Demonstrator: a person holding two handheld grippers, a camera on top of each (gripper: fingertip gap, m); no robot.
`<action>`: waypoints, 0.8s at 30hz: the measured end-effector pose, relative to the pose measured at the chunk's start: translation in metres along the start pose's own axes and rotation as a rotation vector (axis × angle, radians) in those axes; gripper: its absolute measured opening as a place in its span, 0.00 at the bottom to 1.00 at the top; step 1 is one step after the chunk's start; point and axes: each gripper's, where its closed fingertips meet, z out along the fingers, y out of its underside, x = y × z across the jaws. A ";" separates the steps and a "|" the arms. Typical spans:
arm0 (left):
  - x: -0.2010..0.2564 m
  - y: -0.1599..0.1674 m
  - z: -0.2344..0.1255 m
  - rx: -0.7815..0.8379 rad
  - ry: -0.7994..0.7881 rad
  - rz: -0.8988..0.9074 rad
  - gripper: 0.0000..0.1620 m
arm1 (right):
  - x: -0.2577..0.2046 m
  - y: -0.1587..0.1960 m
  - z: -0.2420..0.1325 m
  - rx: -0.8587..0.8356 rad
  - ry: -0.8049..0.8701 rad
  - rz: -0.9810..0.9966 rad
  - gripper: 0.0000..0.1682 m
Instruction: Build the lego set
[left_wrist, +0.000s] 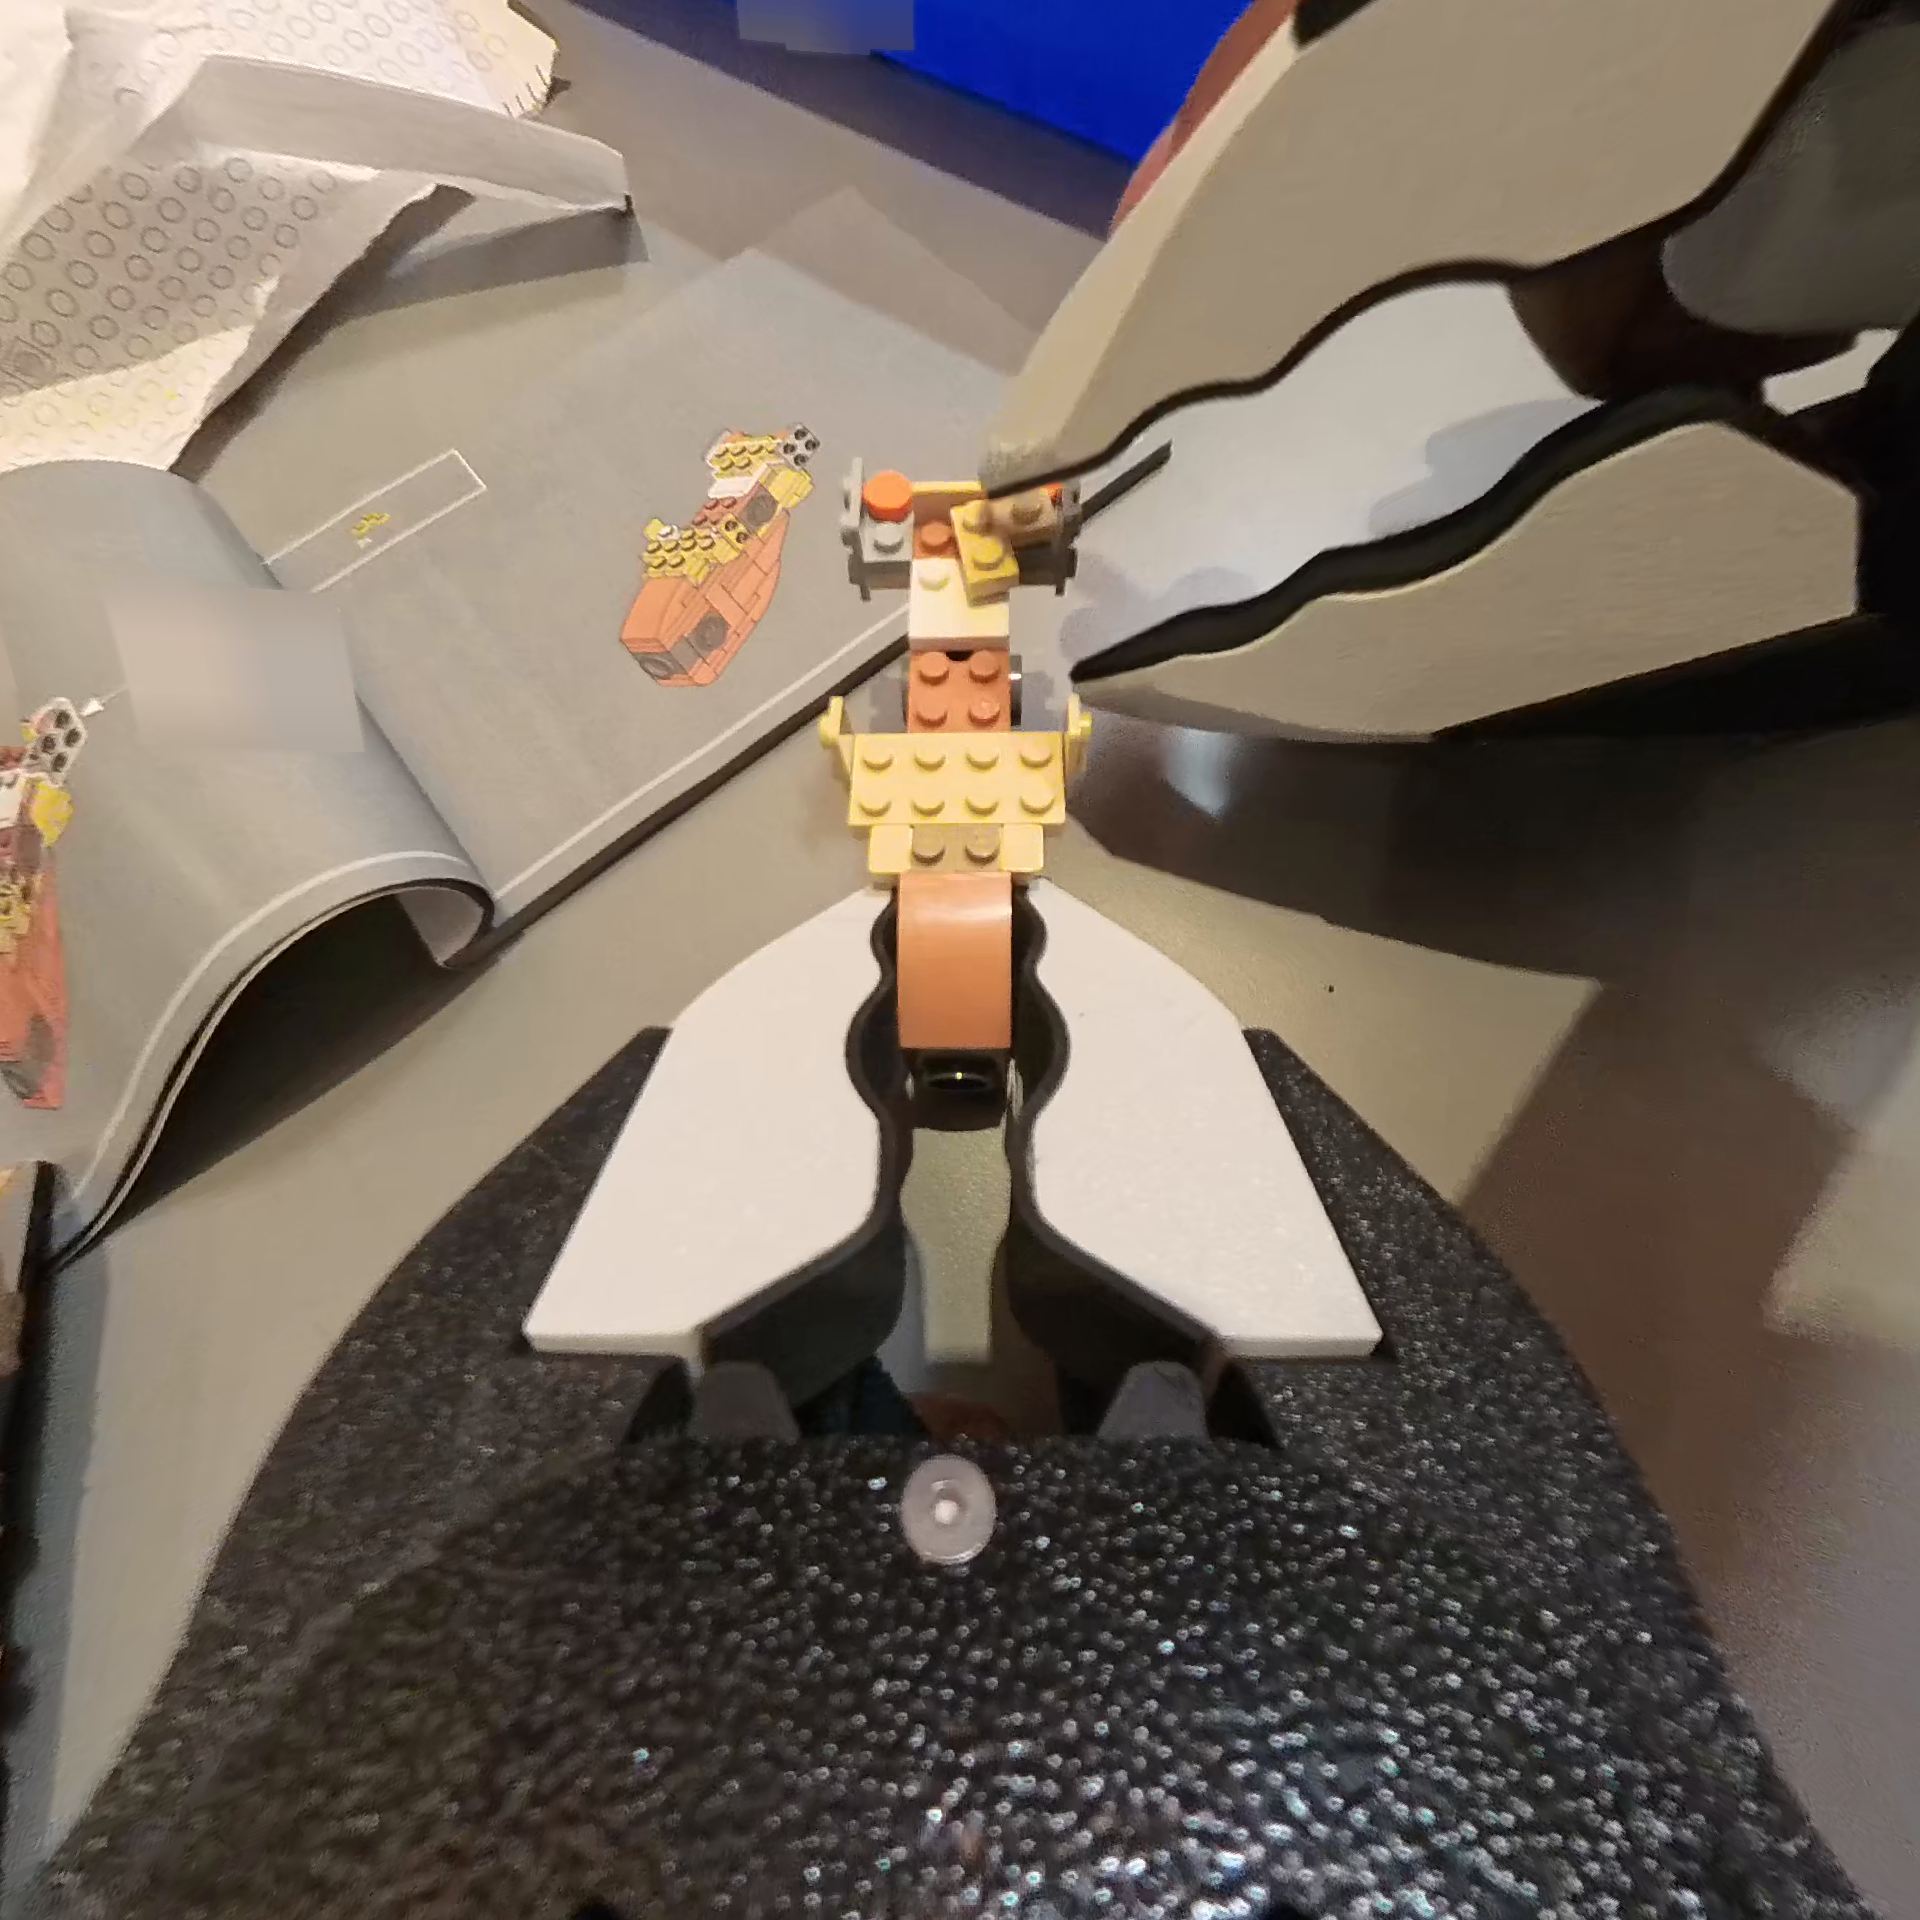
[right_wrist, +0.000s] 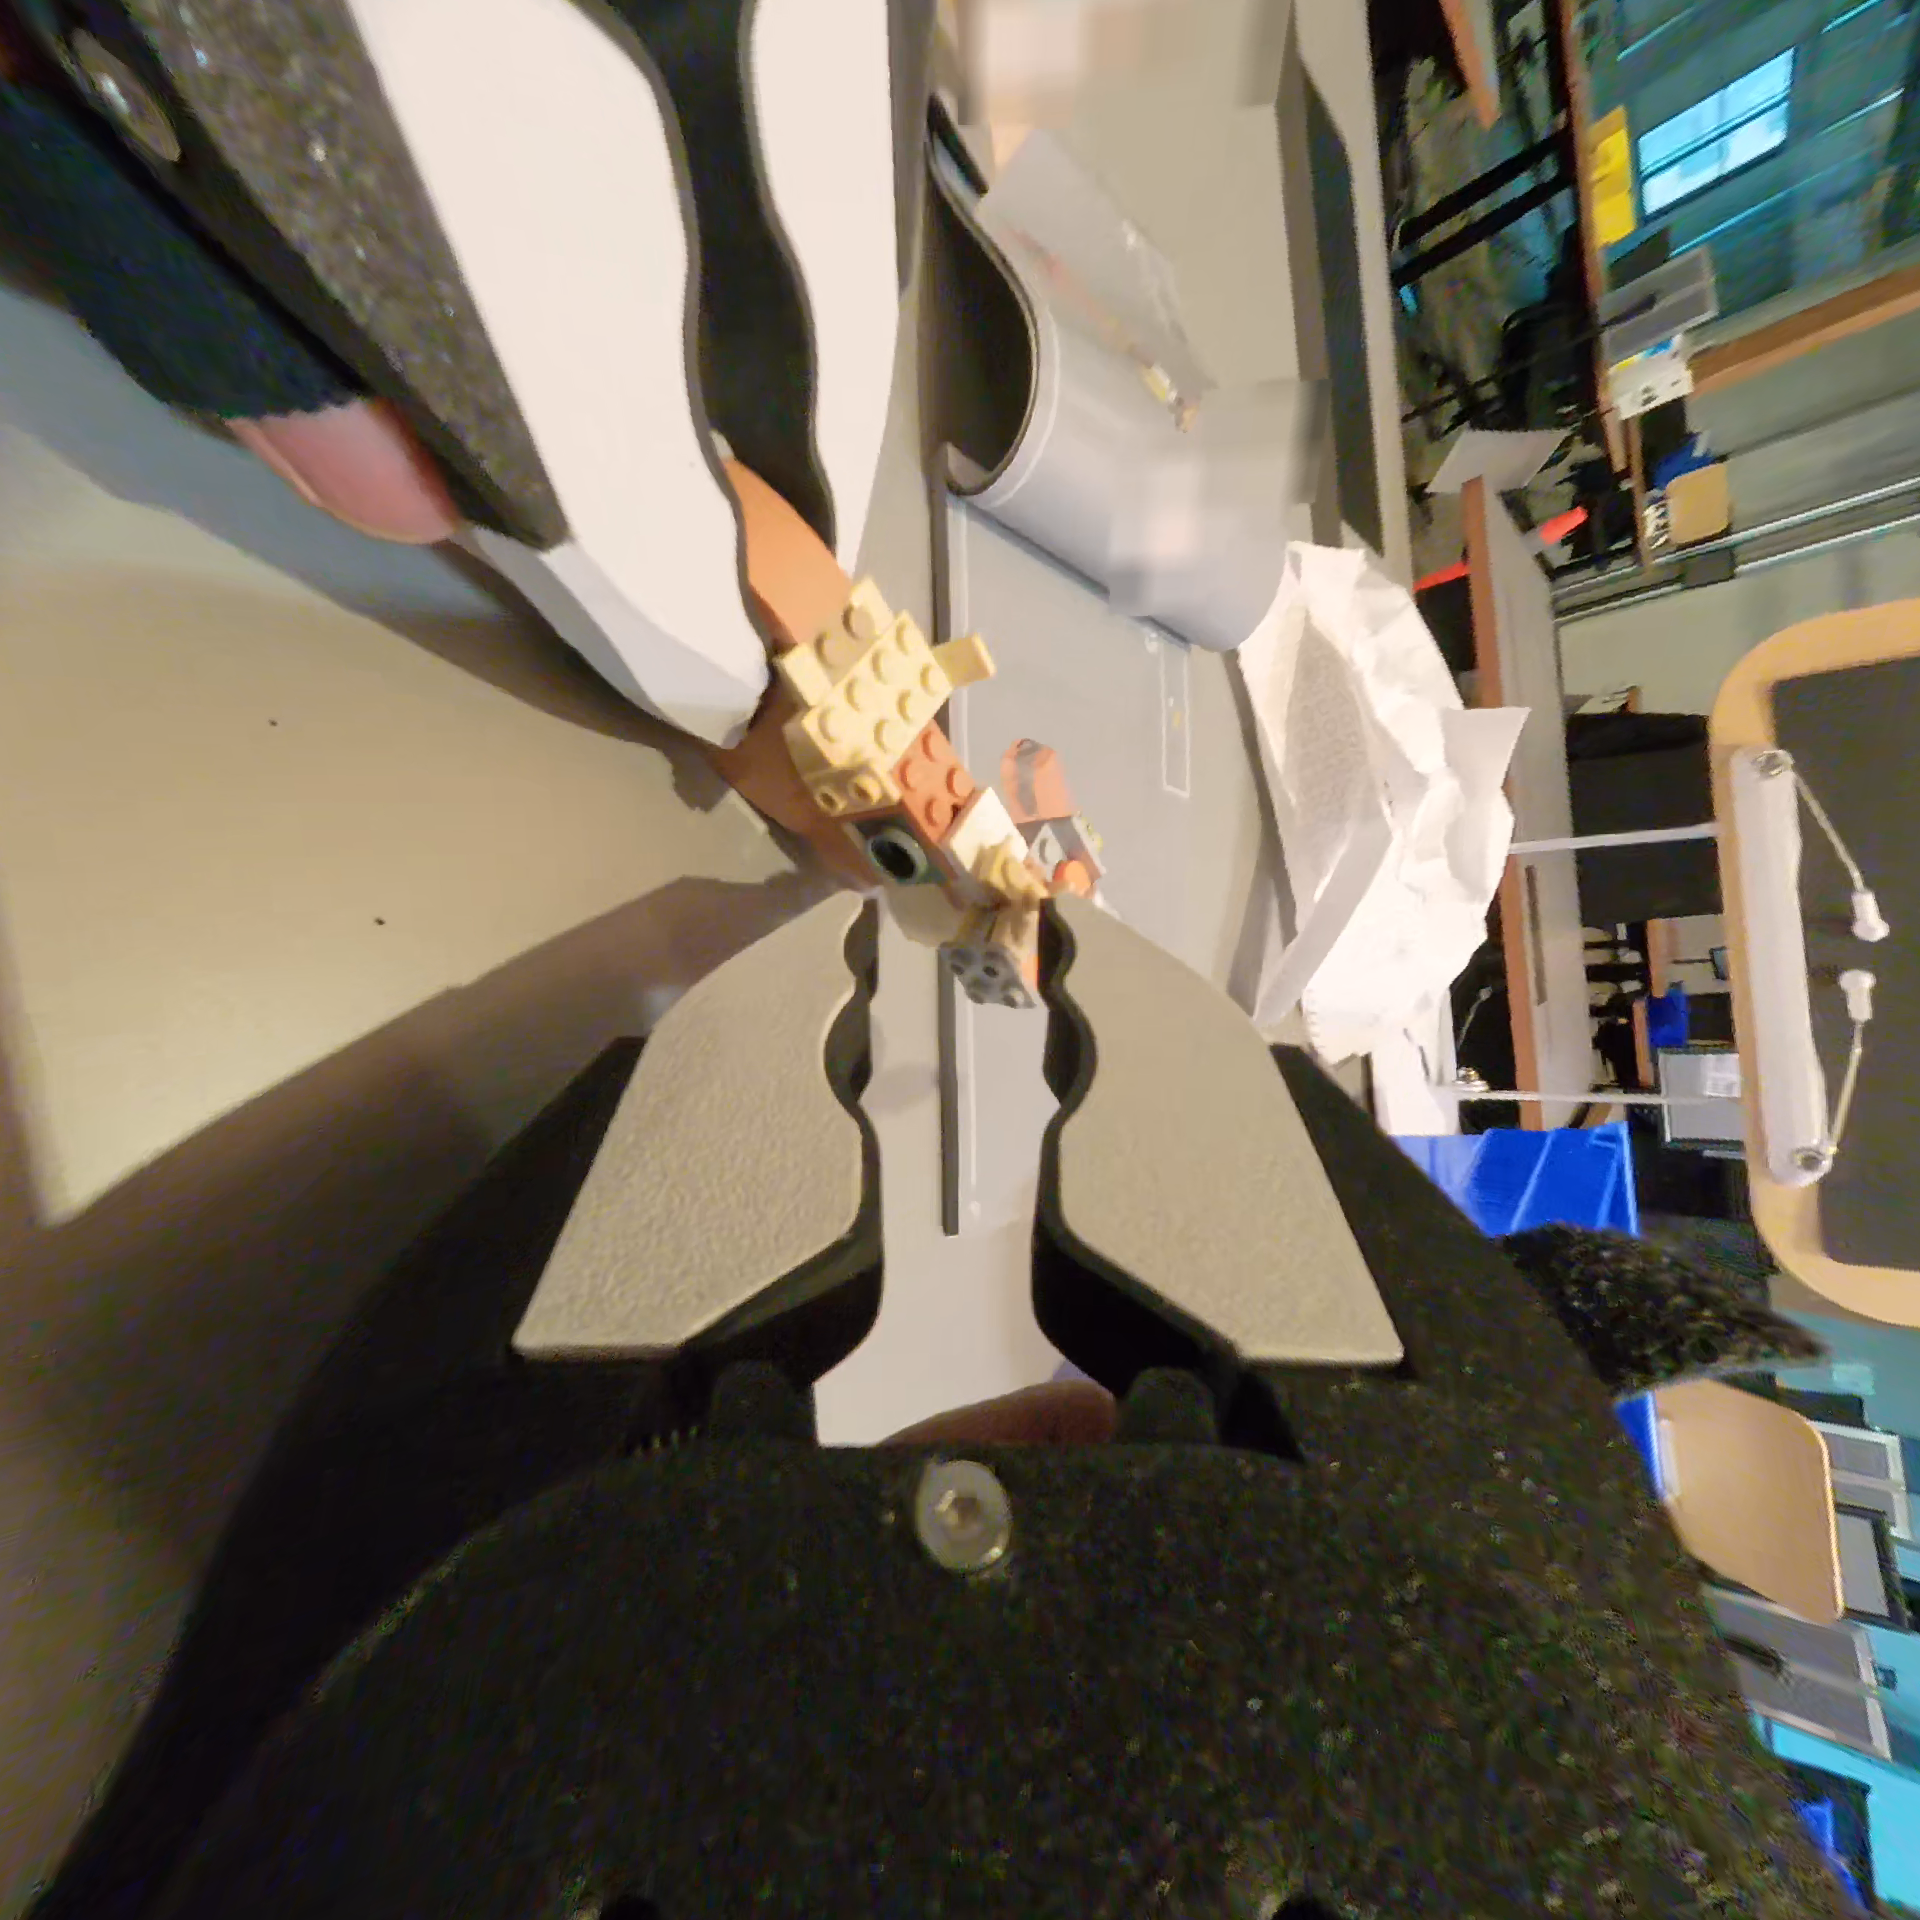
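Observation:
My left gripper (left_wrist: 954, 935) is shut on the brown curved end of a small lego model (left_wrist: 961, 769). The model is made of tan plates, brown and white bricks, and a grey part with an orange stud at its far end. My right gripper (right_wrist: 956, 920) comes in from the upper right in the left wrist view (left_wrist: 1039, 577). Its jaws are apart around the model's far end. One fingertip (left_wrist: 1003, 473) touches a small tan and grey piece (left_wrist: 992, 545) lying askew on the model (right_wrist: 883, 717). This piece (right_wrist: 992, 961) sits between my right fingertips.
An open grey instruction booklet (left_wrist: 520, 623) lies on the grey table to the left of the model. A crumpled white paper bag (left_wrist: 156, 208) lies beyond it. A blue bin (right_wrist: 1538, 1174) stands off the table edge. Fingers of a person's hand (right_wrist: 353, 468) hold the left gripper. My right fingertips sit around 5 cm from my left ones.

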 end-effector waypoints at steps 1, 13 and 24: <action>0.000 0.000 0.000 0.000 0.000 0.000 0.11 | -0.001 0.001 0.000 -0.011 -0.009 -0.001 0.17; 0.001 0.000 0.000 0.002 0.002 0.005 0.11 | -0.002 0.002 0.000 -0.129 -0.004 -0.019 0.16; 0.000 0.000 0.000 0.000 0.009 -0.010 0.11 | 0.007 0.000 -0.005 -0.092 0.035 -0.015 0.17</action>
